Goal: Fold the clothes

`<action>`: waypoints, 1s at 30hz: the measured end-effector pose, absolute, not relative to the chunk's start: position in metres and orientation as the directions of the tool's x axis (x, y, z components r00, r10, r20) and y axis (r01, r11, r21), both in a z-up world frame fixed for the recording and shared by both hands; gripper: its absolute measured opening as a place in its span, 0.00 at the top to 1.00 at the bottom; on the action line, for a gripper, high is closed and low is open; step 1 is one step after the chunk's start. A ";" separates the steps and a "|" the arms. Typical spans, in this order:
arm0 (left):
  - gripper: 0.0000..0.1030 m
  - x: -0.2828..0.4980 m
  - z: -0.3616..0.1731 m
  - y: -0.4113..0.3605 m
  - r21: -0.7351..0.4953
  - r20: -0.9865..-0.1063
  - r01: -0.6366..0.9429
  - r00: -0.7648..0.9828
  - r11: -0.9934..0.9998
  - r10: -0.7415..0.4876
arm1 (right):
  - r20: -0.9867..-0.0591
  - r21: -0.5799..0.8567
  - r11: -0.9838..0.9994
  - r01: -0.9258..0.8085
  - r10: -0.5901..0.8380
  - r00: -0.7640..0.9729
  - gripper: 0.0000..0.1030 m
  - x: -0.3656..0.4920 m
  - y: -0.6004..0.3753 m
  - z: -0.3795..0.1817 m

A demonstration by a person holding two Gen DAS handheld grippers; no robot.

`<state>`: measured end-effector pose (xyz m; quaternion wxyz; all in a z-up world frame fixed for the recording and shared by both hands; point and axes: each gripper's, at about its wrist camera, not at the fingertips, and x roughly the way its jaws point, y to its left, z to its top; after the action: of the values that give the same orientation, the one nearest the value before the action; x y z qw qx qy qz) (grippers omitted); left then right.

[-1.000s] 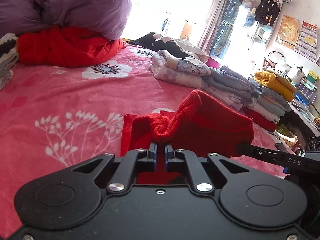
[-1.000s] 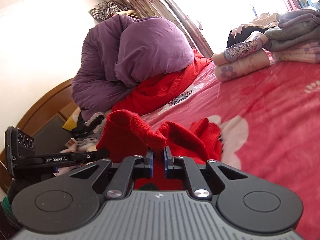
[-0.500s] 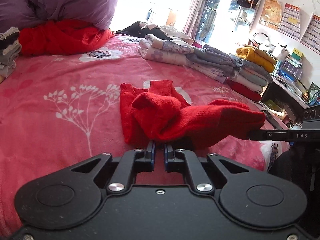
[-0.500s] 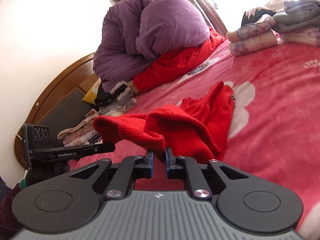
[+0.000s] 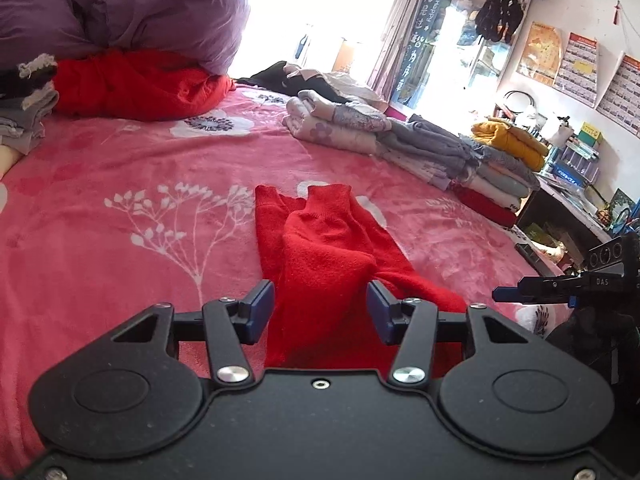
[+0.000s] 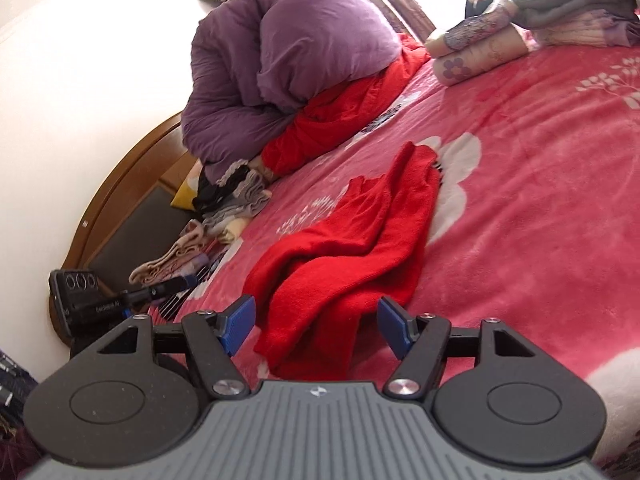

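One red sweater (image 5: pixel 320 264) lies right before us on the pink floral blanket (image 5: pixel 120 184), its near end between the parting jaws of our left gripper (image 5: pixel 321 312); the pads stand clear of the knit on both sides, gripping nothing. Our right gripper (image 6: pixel 312 322) is likewise opening, the sweater's near end lying loose between its blue pads without contact. We judge the garment roughly halved lengthwise but rumpled, so at least one more fold and a tidy-up remain. At two o'clock in the left view, farther off, a row of folded clothes (image 5: pixel 420 148) suggests much work is done. At ten o'clock, beneath the purple duvet (image 5: pixel 132 12), a red heap (image 5: pixel 136 84) lies unfolded. We see no baskets or boxes holding clothes; the shelves (image 5: pixel 576 152) at the far right are too cluttered to read.
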<state>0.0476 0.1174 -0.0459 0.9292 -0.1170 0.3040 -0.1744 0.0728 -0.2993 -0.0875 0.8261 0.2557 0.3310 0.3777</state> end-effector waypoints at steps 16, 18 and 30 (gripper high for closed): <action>0.50 0.191 -0.083 0.137 -0.492 -0.609 0.131 0.655 0.861 -0.448 | -0.415 0.754 0.626 -0.200 0.690 0.593 0.34 0.205 -0.281 -0.141; 0.50 0.211 -0.091 0.135 -0.506 -0.624 0.137 0.624 0.851 -0.471 | -0.426 0.769 0.617 -0.166 0.688 0.587 0.34 0.221 -0.282 -0.151; 0.69 0.280 -0.123 0.116 -0.524 -0.654 0.251 0.493 0.814 -0.573 | -0.411 0.779 0.576 -0.249 0.768 0.491 0.52 0.284 -0.248 -0.163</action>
<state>0.2804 0.1159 -0.1229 0.8445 -0.1830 0.4403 -0.2440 0.2845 -0.2481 -0.1631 0.7970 0.3322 0.3907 0.3191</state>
